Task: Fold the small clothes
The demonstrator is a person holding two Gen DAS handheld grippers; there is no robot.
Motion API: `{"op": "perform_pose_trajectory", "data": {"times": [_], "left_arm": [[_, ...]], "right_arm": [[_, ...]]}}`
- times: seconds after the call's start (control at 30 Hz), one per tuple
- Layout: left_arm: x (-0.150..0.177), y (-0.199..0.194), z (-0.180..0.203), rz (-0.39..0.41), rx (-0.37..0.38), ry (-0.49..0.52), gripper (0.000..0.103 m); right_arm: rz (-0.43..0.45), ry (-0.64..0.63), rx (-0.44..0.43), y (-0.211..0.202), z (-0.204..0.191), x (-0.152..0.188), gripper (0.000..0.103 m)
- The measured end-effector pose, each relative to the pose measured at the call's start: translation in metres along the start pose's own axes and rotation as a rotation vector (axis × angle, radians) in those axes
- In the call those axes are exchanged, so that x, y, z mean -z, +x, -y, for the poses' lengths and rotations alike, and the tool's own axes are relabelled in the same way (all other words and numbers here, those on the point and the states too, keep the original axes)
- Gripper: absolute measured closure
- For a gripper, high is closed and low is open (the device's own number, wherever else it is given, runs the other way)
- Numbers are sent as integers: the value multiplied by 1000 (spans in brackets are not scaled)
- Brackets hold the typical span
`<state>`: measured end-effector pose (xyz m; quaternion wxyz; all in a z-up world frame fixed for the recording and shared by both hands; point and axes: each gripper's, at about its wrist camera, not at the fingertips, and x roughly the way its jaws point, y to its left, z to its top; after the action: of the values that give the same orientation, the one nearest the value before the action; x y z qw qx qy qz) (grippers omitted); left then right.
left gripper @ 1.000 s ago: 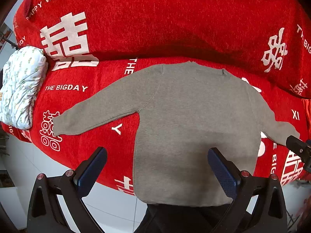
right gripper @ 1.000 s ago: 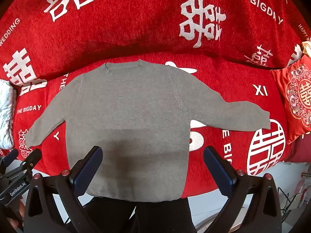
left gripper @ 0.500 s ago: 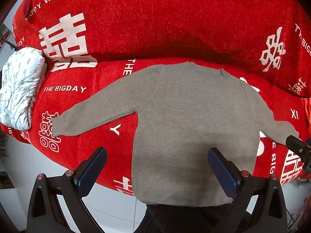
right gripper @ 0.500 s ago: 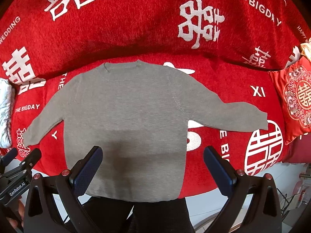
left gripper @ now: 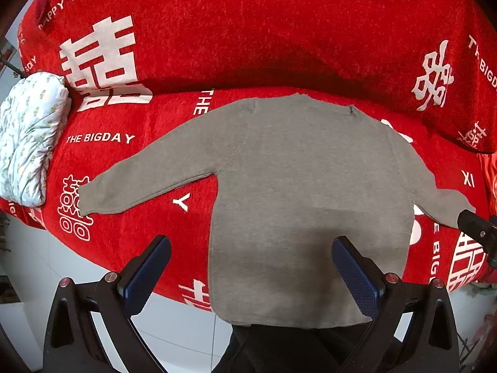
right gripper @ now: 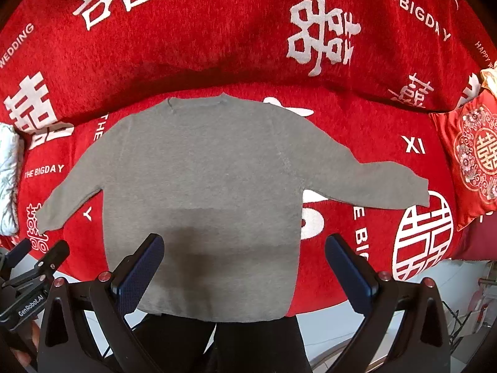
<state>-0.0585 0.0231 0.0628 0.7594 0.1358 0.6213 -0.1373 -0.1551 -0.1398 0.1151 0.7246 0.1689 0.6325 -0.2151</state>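
Note:
A small grey long-sleeved sweater (left gripper: pixel 304 192) lies flat on a red sofa seat, neck away from me, both sleeves spread out; its hem hangs over the front edge. It also shows in the right wrist view (right gripper: pixel 205 192). My left gripper (left gripper: pixel 251 267) is open and empty, held above the hem's left part. My right gripper (right gripper: pixel 243 264) is open and empty, held above the hem's right part. Neither touches the sweater. The left gripper's tip shows at the lower left of the right wrist view (right gripper: pixel 37 267).
The sofa wears a red cover (left gripper: pixel 279 40) with white characters. A white patterned folded cloth (left gripper: pixel 28 136) lies at the seat's left end. A red embroidered cushion (right gripper: pixel 472 161) lies at the right end. Pale floor (left gripper: pixel 174 326) lies below the front edge.
Both views have shifted slightly; the sweater sits a touch further left and lower in each. The sweater itself has not moved and both grippers stay open.

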Motion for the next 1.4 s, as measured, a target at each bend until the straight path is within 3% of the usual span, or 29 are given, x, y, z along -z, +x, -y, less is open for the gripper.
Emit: {"op": "perform_pose_trajectory", "data": {"times": [0.53, 1.0, 1.2, 1.4], "left_arm": [[-2, 3, -2, 2, 13, -20, 0], [0, 24, -3, -50, 23, -32, 0], [3, 48, -19, -76, 42, -88, 0], [10, 88, -59, -116, 54, -180, 0]], "right_arm": [[-5, -24, 22, 3, -4, -3, 0], [-52, -24, 21, 24, -9, -4, 0], [-74, -83, 23, 50, -35, 1, 0], [-119, -149, -30, 88, -76, 6, 0]]}}
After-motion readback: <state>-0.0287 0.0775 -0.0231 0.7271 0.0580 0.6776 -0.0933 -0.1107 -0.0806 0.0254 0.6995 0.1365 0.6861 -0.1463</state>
